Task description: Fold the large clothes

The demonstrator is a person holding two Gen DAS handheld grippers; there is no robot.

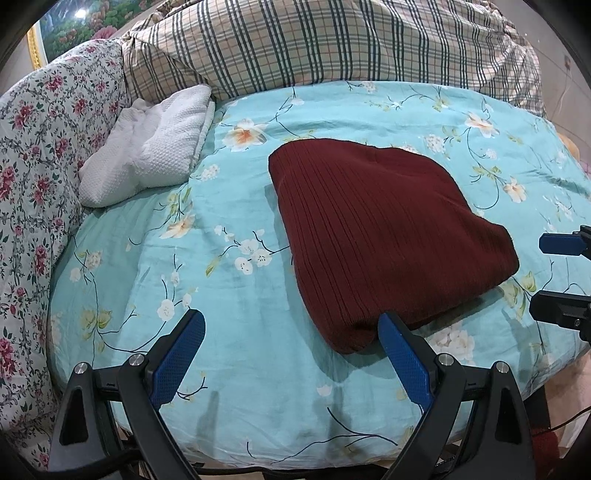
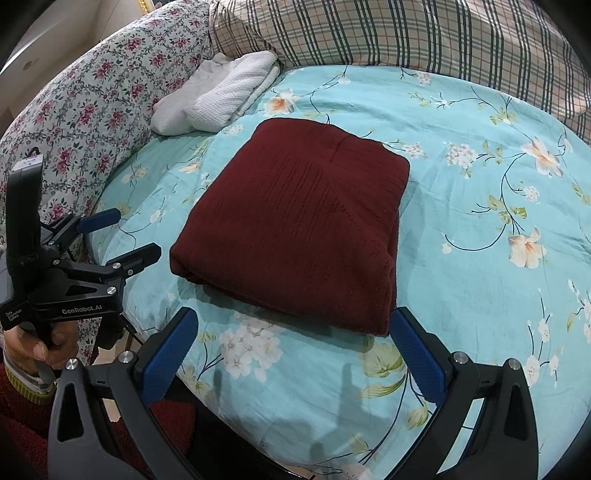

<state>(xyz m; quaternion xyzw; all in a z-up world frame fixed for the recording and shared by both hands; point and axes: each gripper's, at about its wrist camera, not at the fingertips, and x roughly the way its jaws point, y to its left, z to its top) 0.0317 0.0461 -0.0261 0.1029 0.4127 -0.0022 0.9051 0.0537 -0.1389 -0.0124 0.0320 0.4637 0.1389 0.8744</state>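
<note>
Right wrist view shows the bed with its turquoise flowered cotton sheet (image 2: 480,229) filling most of the scene, a plaid-covered pillow or duvet (image 2: 406,33) heaped at the far side and a small-flowered white and red quilt (image 2: 92,96) along the left edge. In the middle of the sheet lies the dark red ribbed knit garment (image 2: 295,221), already folded into a thick, roughly square packet, its layered edges stacked at the near left corner and a soft crease running across the top. Beyond it sits a folded white waffle-textured towel (image 2: 221,96), well apart from the garment. The right gripper (image 2: 291,343) hovers just short of the packet's near edge with its blue-padded fingers spread wide and empty; the left gripper (image 2: 127,238), held in a person's hand (image 2: 40,347), hangs off the bed's left side, fingers likewise apart and holding nothing. The fold looks essentially done. The risk I see is a careless nudge or a pinch of only the top layer, which would drag the loose knit open and undo the stack.
</note>
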